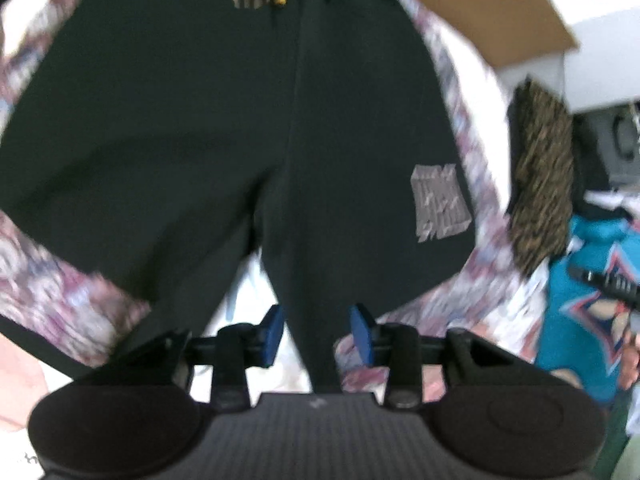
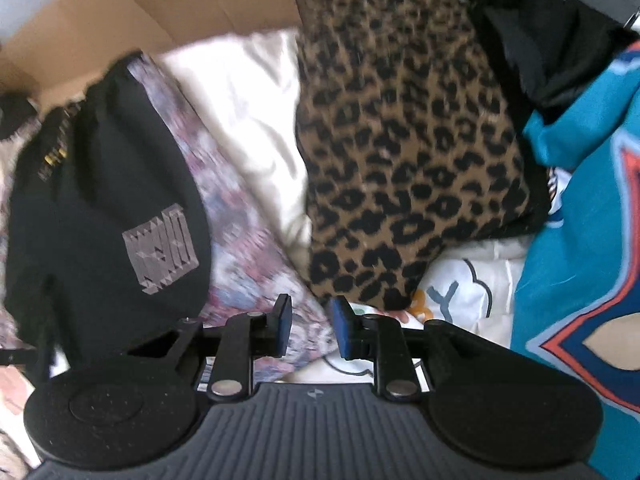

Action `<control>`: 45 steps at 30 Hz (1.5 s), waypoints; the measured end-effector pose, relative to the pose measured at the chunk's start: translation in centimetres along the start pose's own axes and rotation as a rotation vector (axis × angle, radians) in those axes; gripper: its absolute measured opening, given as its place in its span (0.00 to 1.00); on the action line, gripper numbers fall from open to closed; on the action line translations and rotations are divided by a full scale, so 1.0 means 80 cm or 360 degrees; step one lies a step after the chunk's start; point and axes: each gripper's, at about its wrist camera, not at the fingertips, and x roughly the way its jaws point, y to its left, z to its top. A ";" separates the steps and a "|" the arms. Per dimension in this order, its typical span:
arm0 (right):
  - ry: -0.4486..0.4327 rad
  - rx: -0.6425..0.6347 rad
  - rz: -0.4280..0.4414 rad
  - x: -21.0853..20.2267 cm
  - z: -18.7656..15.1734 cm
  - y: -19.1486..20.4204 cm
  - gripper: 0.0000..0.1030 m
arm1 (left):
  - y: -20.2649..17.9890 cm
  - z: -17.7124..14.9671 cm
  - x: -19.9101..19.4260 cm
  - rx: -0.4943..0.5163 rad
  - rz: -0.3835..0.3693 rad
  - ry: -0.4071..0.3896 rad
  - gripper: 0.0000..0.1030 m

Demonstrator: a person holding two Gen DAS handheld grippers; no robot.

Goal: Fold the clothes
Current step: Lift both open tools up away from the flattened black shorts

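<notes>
Black shorts (image 1: 200, 120) lie spread flat on a floral cloth (image 1: 60, 300), waistband at the far side. The left gripper (image 1: 318, 336) and the right gripper (image 2: 310, 326) both hover released, nothing between their pads. A leopard-print garment (image 2: 400, 140) lies right of the shorts.

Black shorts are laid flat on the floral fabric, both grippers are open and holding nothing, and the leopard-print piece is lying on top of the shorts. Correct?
Not quite. The leopard-print piece lies beside the black shorts, apart from them, with floral fabric between, as the right wrist view shows. The rest stands: left gripper and right gripper are open and empty.
</notes>
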 end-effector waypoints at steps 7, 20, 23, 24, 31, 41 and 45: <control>-0.0131 -0.0099 0.0006 -0.095 0.040 0.043 0.32 | -0.026 0.037 -0.111 0.0026 0.0079 -0.0179 0.45; -0.0263 0.0047 0.0145 -0.202 0.039 0.117 0.45 | 0.017 0.028 -0.253 0.0030 0.0165 -0.0382 0.51; -0.0278 0.0140 0.0223 -0.208 0.013 0.132 0.47 | 0.040 0.019 -0.268 0.0006 0.0171 -0.0422 0.51; -0.0272 0.0149 0.0238 -0.207 0.004 0.139 0.48 | 0.048 0.016 -0.271 -0.0008 0.0175 -0.0433 0.51; -0.0306 0.0127 0.0305 -0.191 -0.051 0.186 0.49 | 0.099 -0.011 -0.285 -0.0100 0.0199 -0.0529 0.51; -0.0381 0.0072 0.0411 -0.138 -0.105 0.252 0.49 | 0.167 -0.044 -0.266 -0.0158 0.0201 -0.0584 0.52; -0.0446 -0.0026 0.0478 -0.108 -0.131 0.283 0.49 | 0.188 -0.052 -0.240 -0.0083 0.0189 -0.0655 0.52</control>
